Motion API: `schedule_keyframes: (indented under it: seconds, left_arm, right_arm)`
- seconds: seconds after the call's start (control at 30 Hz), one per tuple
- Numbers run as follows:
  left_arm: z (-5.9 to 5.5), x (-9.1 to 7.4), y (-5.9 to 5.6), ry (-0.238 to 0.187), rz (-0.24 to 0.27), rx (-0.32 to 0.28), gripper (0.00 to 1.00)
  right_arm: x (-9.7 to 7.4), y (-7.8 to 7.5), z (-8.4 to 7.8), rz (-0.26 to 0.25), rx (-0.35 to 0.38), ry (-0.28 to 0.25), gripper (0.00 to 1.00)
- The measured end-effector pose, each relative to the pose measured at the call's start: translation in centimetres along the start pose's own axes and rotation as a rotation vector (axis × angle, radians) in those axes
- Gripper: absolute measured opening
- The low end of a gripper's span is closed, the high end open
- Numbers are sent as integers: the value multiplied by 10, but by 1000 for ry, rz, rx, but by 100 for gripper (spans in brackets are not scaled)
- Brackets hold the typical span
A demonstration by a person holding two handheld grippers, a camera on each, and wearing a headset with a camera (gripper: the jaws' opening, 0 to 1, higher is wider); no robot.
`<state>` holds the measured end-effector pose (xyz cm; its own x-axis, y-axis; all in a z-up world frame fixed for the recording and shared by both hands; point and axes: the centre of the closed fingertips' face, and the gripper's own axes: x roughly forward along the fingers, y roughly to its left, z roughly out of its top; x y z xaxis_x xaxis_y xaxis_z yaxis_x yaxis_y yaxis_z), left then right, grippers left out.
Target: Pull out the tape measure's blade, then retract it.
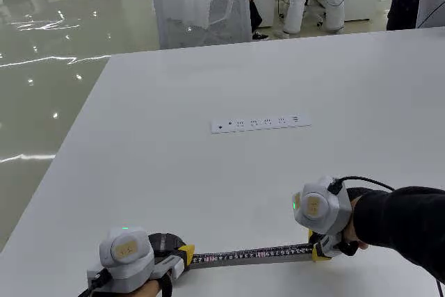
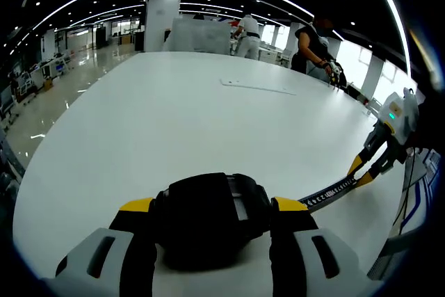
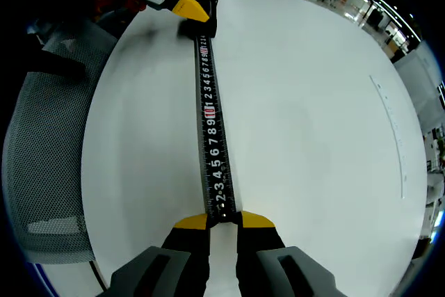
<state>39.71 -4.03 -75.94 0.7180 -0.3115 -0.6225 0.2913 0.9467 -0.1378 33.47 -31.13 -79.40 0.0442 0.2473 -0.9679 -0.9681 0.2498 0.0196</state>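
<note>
A black tape measure case (image 2: 208, 217) sits clamped between the yellow-tipped jaws of my left gripper (image 1: 182, 255) at the table's near edge. Its dark numbered blade (image 1: 250, 254) runs flat along the white table (image 1: 208, 172) to the right. My right gripper (image 1: 321, 250) is shut on the blade's end (image 3: 219, 215). In the right gripper view the blade (image 3: 211, 137) stretches away to the case (image 3: 198, 27), with numbers past 20 showing. In the left gripper view the blade (image 2: 332, 191) leads off to the right gripper (image 2: 368, 170).
A white power strip panel (image 1: 260, 123) is set into the table's middle. A grey mesh chair (image 1: 201, 8) stands at the far edge, with people standing beyond it. The glossy floor lies off the table's left edge (image 1: 62, 151).
</note>
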Motion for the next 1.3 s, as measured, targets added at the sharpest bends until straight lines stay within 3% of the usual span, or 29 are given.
schedule_keyframes:
  seconds: [0.27, 0.73, 1.3]
  left_arm:
    - [-1, 0, 0, 24, 10, 41, 59]
    - [-1, 0, 0, 22, 11, 43, 59]
    - [-3, 1, 1, 53, 7, 44, 59]
  right_arm:
    - [2, 1, 1, 0, -43, 10, 9]
    - [4, 2, 8, -31, -13, 20, 9]
    - [4, 3, 13, -28, 4, 25, 9]
